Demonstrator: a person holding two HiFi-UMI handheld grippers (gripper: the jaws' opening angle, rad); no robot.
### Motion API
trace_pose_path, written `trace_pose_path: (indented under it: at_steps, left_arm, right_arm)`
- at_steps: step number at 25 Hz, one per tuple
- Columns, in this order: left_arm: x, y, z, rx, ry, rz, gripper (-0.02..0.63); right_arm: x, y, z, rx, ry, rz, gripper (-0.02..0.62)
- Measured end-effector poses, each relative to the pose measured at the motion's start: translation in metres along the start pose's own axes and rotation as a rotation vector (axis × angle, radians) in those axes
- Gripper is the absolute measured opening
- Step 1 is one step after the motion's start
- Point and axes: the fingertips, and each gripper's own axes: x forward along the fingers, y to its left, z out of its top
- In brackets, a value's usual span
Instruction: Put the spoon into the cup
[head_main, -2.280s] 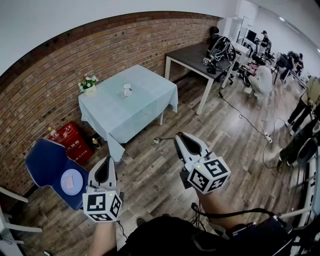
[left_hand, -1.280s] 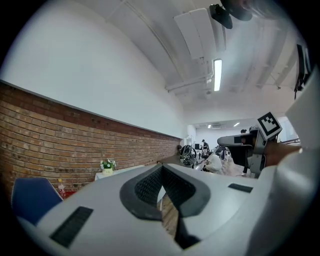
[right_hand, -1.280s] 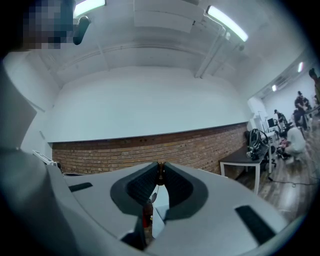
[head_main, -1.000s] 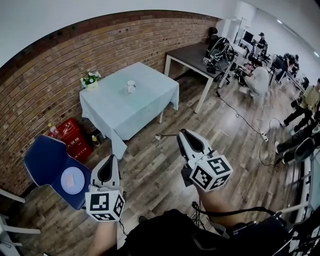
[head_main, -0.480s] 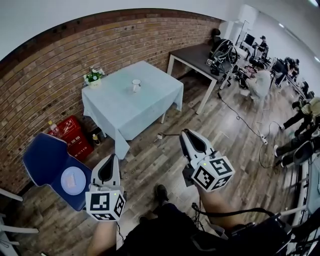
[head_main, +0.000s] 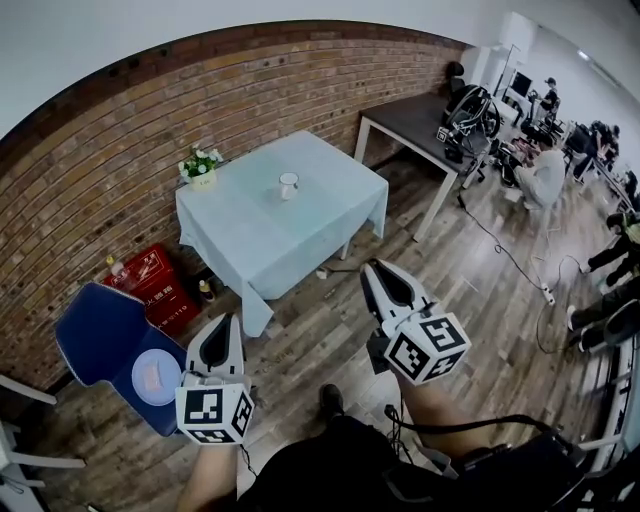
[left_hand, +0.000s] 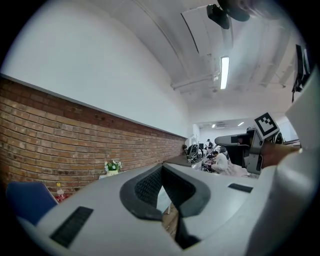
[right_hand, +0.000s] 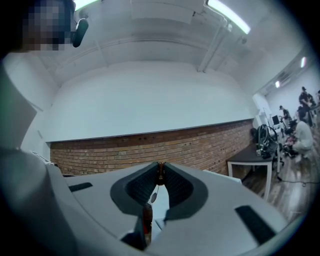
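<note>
Though illegible, crate (head_main: 150, 282) print left of cup (head_main: 288, 186)

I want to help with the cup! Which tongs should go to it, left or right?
Right. The right tongs hold the spoon; the left tongs are shut and empty. The cup is far off.

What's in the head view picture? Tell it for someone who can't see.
A person holds the left gripper and right gripper above a wooden floor, facing a table in a pale blue cloth with a white cup by a brick wall.
</note>
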Motion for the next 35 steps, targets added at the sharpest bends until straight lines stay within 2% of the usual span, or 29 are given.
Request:
trace_pose_path:
  at_steps: [11, 24, 35]
  left_arm:
    - [0.089, -0.007, 0.000, 0.027, 0.034, 0.032, 0.008]
    - [0.193, -0.044, -0.007, 0.078, 0.074, 0.030, 0.009]
    - [0.236, -0.058, -0.010, 0.089, 0.086, 0.046, 0.009]
  right_arm:
    - [0.057, -0.071, 0.011, 0.026, 0.006, 0.024, 0.052]
    - [0.093, -0.163, 0.015, 0.061, 0.024, 0.049, 0.052]
    - [0.119, -0.203, 0.009, 0.082, 0.039, 0.072, 0.052]
